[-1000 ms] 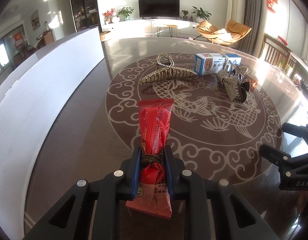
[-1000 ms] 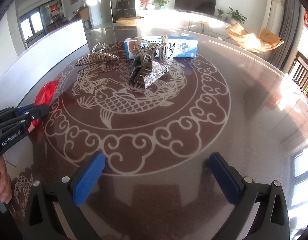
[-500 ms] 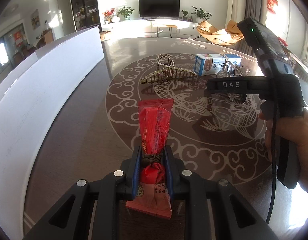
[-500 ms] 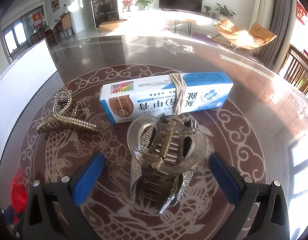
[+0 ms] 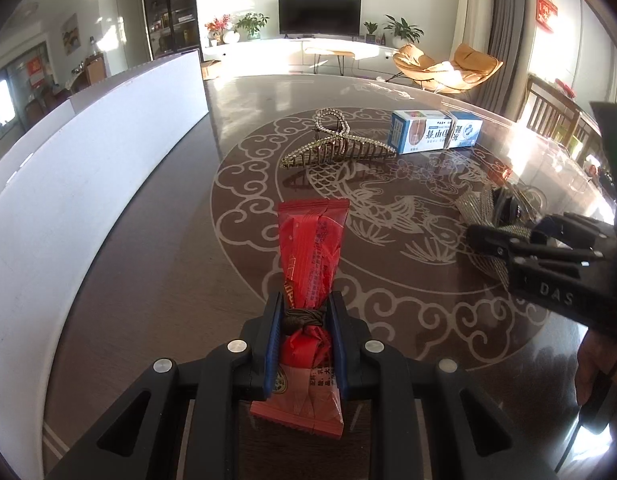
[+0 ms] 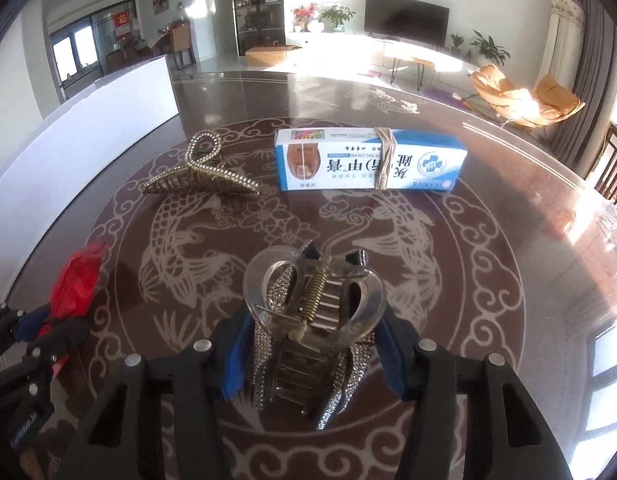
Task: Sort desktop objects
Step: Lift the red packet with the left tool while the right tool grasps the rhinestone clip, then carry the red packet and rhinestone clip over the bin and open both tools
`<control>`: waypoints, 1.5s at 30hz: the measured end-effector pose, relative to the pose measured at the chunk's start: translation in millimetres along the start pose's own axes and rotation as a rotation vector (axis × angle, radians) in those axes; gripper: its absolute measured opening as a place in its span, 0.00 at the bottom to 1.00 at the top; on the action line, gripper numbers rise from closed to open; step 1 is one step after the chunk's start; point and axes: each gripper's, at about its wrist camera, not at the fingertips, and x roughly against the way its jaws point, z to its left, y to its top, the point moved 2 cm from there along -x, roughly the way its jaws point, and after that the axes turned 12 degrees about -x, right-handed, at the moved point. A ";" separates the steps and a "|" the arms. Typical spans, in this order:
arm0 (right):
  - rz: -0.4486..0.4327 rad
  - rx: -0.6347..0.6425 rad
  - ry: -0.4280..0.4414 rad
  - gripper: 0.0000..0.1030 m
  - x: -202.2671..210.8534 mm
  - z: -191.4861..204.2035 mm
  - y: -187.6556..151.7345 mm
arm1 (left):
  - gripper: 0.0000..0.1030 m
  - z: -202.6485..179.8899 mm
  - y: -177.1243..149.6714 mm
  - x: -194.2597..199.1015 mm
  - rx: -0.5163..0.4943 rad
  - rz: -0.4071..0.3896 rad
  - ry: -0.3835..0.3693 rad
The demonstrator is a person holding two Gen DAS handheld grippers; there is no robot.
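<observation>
Right hand-held gripper [image 6: 312,356] closing around rhinestone hair claw [image 6: 308,332] on glossy dragon-patterned table [image 6: 488,264], sunlit living room behind.

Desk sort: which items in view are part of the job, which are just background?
Job:
- red snack packet, clamped in the left tongs
- rhinestone hair claw, between the closing right tongs
- gold hair claw, on the table
- blue box, on the table

Background:
- white board
- TV
- plants
- orange chairs
</observation>
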 end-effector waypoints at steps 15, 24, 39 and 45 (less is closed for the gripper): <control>0.017 -0.063 -0.049 0.86 71.5 -22.0 -93.5 | 0.28 18.9 -22.6 16.2 0.096 -0.031 -0.118; 0.025 -0.051 -0.042 0.92 70.2 -21.3 -93.9 | 0.80 -6.1 -13.3 3.2 -0.062 0.045 -0.047; 0.014 -0.121 0.117 0.52 116.7 -36.7 -106.7 | 0.20 33.1 -31.9 57.9 0.039 -0.022 -0.122; 0.012 -0.083 0.197 0.52 135.8 -8.6 -83.3 | 0.20 62.1 -35.9 110.6 0.138 -0.093 -0.143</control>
